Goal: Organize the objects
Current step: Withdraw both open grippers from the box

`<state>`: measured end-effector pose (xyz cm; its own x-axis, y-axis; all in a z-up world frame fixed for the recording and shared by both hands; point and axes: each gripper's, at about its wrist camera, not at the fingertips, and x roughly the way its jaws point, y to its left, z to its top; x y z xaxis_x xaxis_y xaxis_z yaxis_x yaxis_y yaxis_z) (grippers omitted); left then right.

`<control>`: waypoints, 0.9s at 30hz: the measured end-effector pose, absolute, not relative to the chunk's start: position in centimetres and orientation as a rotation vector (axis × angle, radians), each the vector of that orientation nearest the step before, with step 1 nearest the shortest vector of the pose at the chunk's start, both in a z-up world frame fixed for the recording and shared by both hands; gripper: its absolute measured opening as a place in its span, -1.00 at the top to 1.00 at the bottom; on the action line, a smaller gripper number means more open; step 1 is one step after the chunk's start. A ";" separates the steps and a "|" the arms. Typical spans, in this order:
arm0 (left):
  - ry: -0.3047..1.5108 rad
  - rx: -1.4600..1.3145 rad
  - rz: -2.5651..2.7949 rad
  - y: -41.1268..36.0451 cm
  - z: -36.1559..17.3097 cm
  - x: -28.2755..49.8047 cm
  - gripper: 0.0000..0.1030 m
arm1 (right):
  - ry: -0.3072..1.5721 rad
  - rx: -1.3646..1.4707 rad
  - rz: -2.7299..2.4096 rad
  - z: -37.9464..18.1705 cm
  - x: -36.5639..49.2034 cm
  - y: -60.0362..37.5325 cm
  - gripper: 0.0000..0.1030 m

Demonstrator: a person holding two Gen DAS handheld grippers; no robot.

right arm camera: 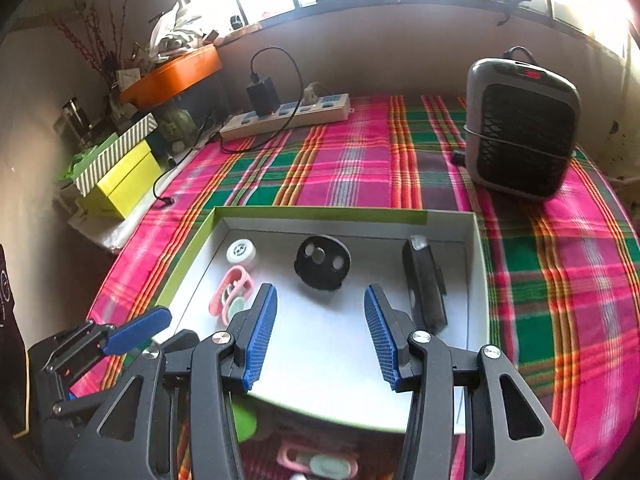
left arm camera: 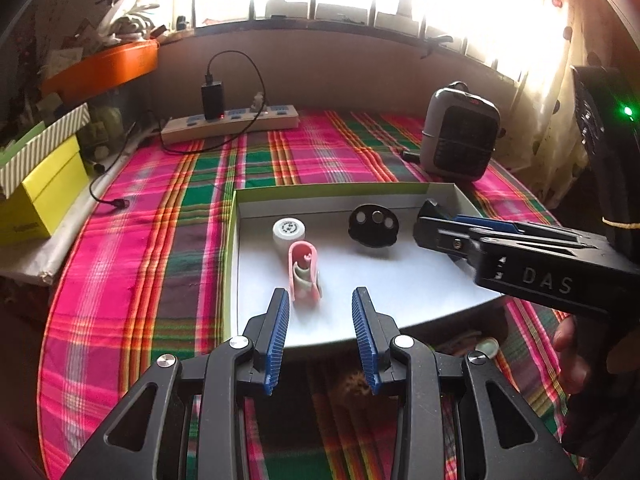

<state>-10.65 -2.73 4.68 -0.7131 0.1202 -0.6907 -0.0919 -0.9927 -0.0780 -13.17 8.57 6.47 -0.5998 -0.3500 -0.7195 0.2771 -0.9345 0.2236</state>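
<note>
Ahead of the left claw (left arm camera: 321, 334), whose jaws stand apart and empty, a pink clip (left arm camera: 305, 271) lies in the white box lid (left arm camera: 340, 200) beside a white cap (left arm camera: 289, 231) and black disc (left arm camera: 373, 221). From the right wrist, the right claw (right arm camera: 320, 330) also gapes empty over the lid, with a black case (right arm camera: 425, 284) at its right on the plaid bench (right arm camera: 360, 168).

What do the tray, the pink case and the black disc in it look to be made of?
Tray: likely cardboard, matte white inside with a green outer face; thin folded walls.
Pink case: probably soft plastic or silicone, smooth with rounded edges; hard to say which.
Black disc: seems moulded hard plastic, matte, with round holes through it.
</note>
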 end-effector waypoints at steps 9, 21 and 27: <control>-0.101 -1.126 2.801 -3.5 4.4 -8.5 0.37 | -0.114 1.119 -2.606 6.8 -9.9 9.8 0.09; -0.173 -1.132 2.716 -4.0 3.0 -6.7 0.30 | -0.078 1.122 -2.663 5.3 -5.7 11.3 0.08; -0.142 -1.153 2.688 -3.6 2.3 -7.0 0.28 | -0.074 1.125 -2.672 4.7 -3.8 11.8 0.01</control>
